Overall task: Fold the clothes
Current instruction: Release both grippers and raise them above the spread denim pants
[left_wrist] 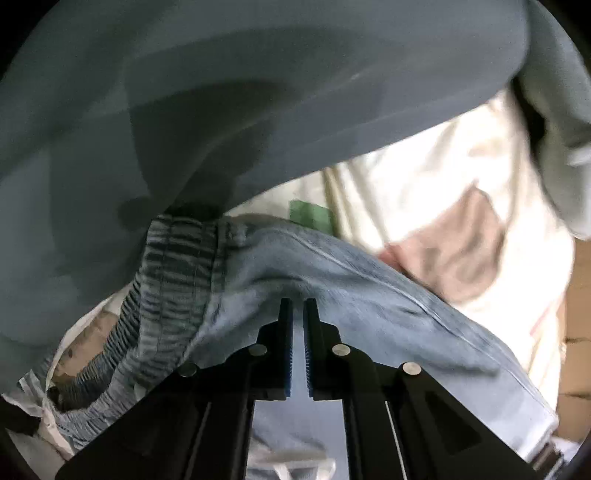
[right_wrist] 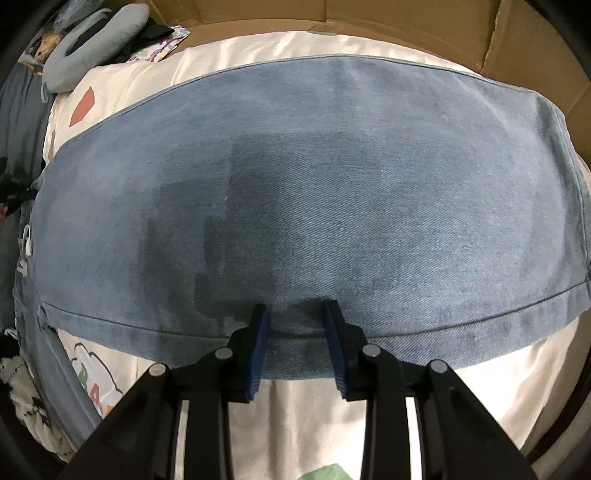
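Denim garment spread over the cream bedsheet, both grippers at its edges.

My left gripper [left_wrist: 298, 301] is nearly closed, its blue pads [left_wrist: 289, 354] pinching a raised fold of the light-blue denim garment [left_wrist: 369, 295] beside its gathered elastic waistband [left_wrist: 177, 258] — a grey-blue cloth [left_wrist: 221, 92] hangs blurred behind. My right gripper [right_wrist: 296, 308] stands partly open over the flat denim's hem [right_wrist: 480, 317], tips pressing down on the fabric — cream bedsheet [right_wrist: 306, 424] below, cardboard [right_wrist: 369, 14] beyond.
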Motion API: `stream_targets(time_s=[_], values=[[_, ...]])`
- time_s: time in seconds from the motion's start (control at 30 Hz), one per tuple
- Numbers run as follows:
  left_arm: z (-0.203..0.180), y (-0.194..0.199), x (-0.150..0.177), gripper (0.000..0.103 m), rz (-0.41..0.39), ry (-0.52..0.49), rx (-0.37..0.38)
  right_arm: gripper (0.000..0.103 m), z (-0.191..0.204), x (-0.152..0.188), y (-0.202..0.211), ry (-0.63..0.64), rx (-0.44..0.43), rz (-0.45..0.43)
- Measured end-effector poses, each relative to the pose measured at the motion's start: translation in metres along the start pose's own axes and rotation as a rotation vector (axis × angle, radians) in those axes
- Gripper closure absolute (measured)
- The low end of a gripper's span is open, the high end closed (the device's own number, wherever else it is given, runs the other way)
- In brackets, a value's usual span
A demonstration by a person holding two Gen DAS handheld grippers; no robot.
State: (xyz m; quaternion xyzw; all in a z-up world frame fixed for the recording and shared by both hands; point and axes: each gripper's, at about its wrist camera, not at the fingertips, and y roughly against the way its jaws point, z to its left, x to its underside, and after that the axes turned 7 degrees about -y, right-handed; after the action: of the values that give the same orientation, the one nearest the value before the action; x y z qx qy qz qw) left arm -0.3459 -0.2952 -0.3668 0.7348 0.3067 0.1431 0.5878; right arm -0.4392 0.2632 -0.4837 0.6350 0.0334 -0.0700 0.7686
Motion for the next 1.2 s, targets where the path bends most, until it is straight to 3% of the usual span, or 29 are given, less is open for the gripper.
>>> stream_targets(time_s=[0.03,0.1,0.13,0.17,0.27,0.33,0.43,0.53,0.63,0.73,0.87,1.2], values=[[0.003,0.009,0.003,0.094,0.001,0.000,0.015,0.075,0.000,0.000,0.003,-0.007,-0.006,-0.007],[0.009,0.027,0.010,0.078,-0.009,-0.005,0.031,0.075,0.002,0.001,0.013,0.022,0.003,-0.039],[0.011,0.037,0.013,0.064,-0.020,-0.015,0.036,0.075,0.002,0.002,0.020,0.030,-0.001,-0.054],[0.014,0.049,0.017,0.060,-0.034,-0.026,0.039,0.075,0.002,0.003,0.027,0.027,-0.013,-0.064],[0.025,0.087,0.037,0.060,-0.057,-0.042,0.055,0.075,-0.001,0.007,0.047,0.019,-0.031,-0.073],[0.061,0.120,0.081,0.060,-0.056,-0.049,0.062,0.075,-0.003,0.015,0.062,0.028,-0.036,-0.076],[0.097,0.156,0.085,0.060,-0.063,-0.062,0.075,0.074,-0.007,0.027,0.085,0.042,-0.044,-0.078],[0.083,0.172,0.095,0.060,-0.058,-0.057,0.088,0.074,-0.009,0.033,0.113,0.035,-0.058,-0.087],[0.070,0.179,0.110,0.060,-0.068,-0.089,0.054,0.070,-0.012,0.043,0.159,0.052,-0.071,-0.112],[0.089,0.197,0.134,0.060,-0.072,-0.072,0.076,0.067,-0.016,0.054,0.193,0.059,-0.086,-0.132],[0.089,0.190,0.158,0.060,-0.080,-0.088,0.089,0.066,-0.023,0.068,0.247,0.066,-0.102,-0.170],[0.109,0.230,0.224,0.060,-0.089,-0.095,0.084,0.065,-0.045,0.116,0.331,0.081,-0.110,-0.231]])
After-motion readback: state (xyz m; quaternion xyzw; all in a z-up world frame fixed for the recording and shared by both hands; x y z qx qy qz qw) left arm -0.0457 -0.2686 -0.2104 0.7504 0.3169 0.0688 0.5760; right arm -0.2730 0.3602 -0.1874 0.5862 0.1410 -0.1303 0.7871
